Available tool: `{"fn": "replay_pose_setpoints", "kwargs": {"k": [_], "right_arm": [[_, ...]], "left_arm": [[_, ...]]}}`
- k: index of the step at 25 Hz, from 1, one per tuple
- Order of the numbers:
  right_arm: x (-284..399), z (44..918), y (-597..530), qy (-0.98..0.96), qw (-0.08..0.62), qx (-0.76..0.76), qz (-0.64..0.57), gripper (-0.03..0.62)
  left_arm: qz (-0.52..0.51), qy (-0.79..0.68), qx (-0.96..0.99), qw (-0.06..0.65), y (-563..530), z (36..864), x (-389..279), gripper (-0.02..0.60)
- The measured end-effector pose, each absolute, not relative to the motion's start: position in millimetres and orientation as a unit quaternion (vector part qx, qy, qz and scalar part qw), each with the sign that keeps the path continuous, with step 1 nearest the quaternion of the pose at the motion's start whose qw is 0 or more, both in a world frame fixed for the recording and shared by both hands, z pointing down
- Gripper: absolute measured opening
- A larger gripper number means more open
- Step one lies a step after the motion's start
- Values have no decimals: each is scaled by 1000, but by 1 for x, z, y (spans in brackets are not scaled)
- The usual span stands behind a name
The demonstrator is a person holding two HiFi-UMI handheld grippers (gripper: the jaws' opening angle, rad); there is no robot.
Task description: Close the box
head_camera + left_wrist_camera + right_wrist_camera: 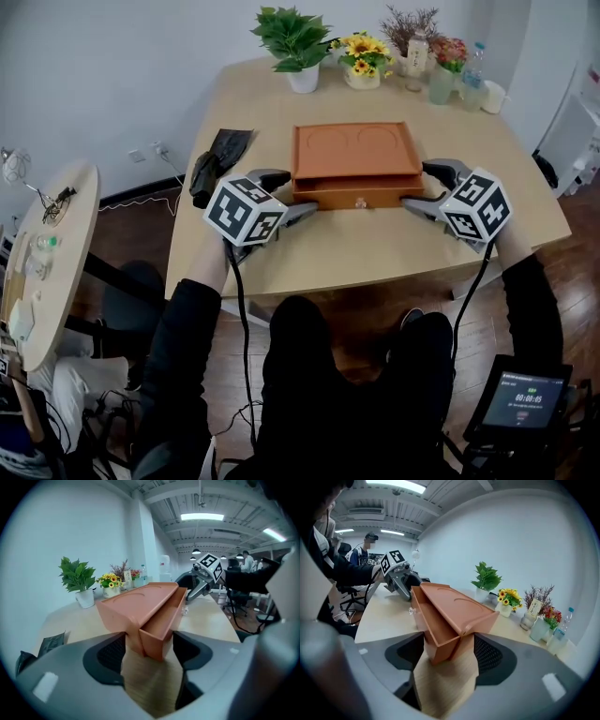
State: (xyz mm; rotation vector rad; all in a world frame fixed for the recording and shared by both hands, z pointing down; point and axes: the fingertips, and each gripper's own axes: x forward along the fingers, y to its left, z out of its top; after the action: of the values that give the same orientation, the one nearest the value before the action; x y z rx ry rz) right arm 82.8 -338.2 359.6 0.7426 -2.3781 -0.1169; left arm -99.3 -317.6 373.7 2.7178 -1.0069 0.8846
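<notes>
An orange box (354, 150) lies in the middle of the wooden table (375, 248), its shallow drawer (356, 197) pulled out a little toward me. My left gripper (286, 194) stands open at the box's front left corner; in the left gripper view that corner and the drawer end (161, 630) sit between the wide jaws, and the pads (110, 656) do not press on them. My right gripper (424, 187) is open at the front right corner, where the drawer end (438, 637) and box (459, 609) lie between its jaws.
A black folded object (216, 159) lies left of the box. A potted plant (298, 47), flower pots (364, 58) and bottles (473, 70) line the table's far edge. A round side table (47, 253) stands at my left, a screen (523, 401) at the lower right.
</notes>
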Motion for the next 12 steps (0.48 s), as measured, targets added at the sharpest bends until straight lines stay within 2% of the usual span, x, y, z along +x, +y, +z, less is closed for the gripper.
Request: {"fn": "replay_pose_setpoints", "kwargs": {"k": [3, 7, 12], "right_arm": [[85, 357, -343, -902, 301, 306, -47, 305], [91, 353, -353, -895, 278, 347, -39, 182], [93, 352, -353, -889, 268, 370, -34, 172]], "left_arm": [[279, -355, 891, 53, -322, 373, -103, 269], [259, -393, 880, 61, -330, 371, -112, 152], [253, -425, 866, 74, -330, 370, -111, 140]]}}
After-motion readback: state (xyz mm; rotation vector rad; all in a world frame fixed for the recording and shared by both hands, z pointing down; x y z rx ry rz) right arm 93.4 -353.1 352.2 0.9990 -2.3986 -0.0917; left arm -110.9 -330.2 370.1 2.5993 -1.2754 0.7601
